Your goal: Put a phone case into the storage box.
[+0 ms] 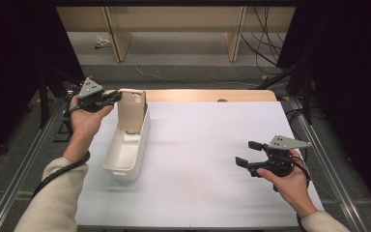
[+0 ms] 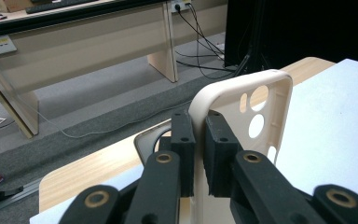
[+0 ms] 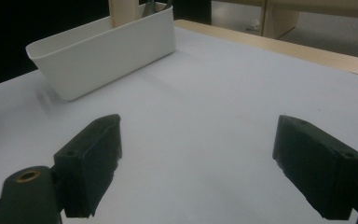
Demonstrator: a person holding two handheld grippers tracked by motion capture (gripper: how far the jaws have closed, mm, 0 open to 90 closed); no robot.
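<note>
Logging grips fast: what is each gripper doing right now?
Left gripper: closed on the edge of the phone case, held upright in the white bin.
Right gripper: open, holding nothing.

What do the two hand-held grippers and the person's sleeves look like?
Both the left gripper and the right gripper are black, with blocky jaws, brass-coloured pivot pins and a grey three-cornered plate on top. A black cable trails from each. The sleeves are cream.

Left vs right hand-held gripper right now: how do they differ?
The left hand-held gripper is shut on the edge of a cream phone case; the right hand-held gripper is open and holds nothing. The left is at the far end of the white bin, the case standing upright in it; the right is above the white mat. Both have black jaws.
</note>
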